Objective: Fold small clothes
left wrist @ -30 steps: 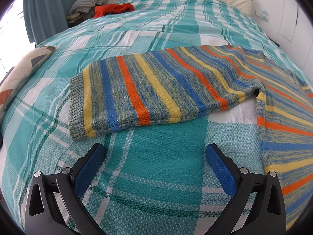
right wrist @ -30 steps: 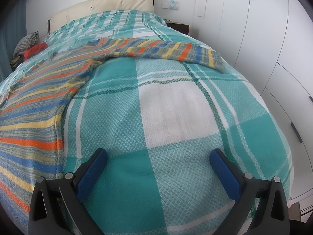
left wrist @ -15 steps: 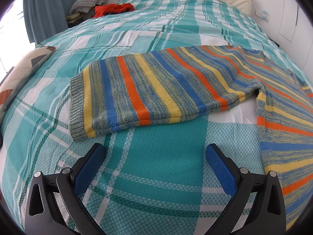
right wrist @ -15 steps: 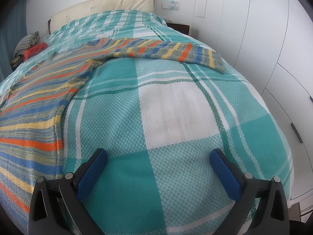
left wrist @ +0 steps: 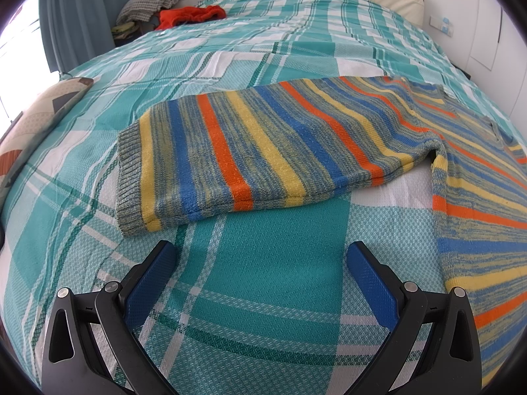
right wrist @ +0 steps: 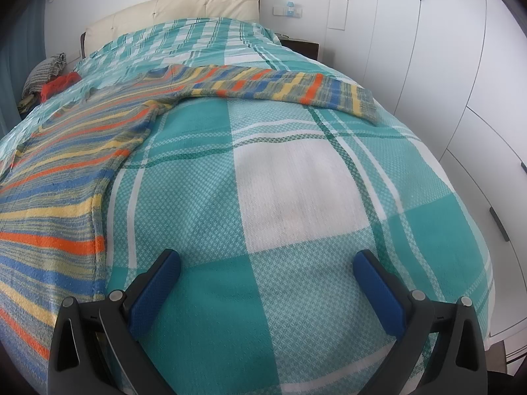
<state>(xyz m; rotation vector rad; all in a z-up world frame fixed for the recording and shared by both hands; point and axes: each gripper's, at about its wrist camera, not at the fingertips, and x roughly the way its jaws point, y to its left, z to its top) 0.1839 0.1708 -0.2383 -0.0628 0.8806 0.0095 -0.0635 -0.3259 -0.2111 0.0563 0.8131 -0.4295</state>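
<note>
A striped knit sweater in blue, orange, yellow and grey lies flat on the bed with both sleeves spread out. In the left wrist view its left sleeve (left wrist: 263, 151) stretches across the middle, cuff to the left. My left gripper (left wrist: 262, 256) stands open just below that sleeve, holding nothing. In the right wrist view the sweater body (right wrist: 56, 177) fills the left side and the other sleeve (right wrist: 283, 89) runs to the right, far ahead. My right gripper (right wrist: 266, 263) is open over bare blanket, right of the sweater's side edge.
A teal and white plaid blanket (right wrist: 296, 181) covers the bed. Red cloth (left wrist: 189, 16) and a grey folded pile (left wrist: 148, 1) lie at the far left corner. A patterned cushion (left wrist: 36, 121) sits at the left edge. White wardrobe doors (right wrist: 461, 65) stand to the right.
</note>
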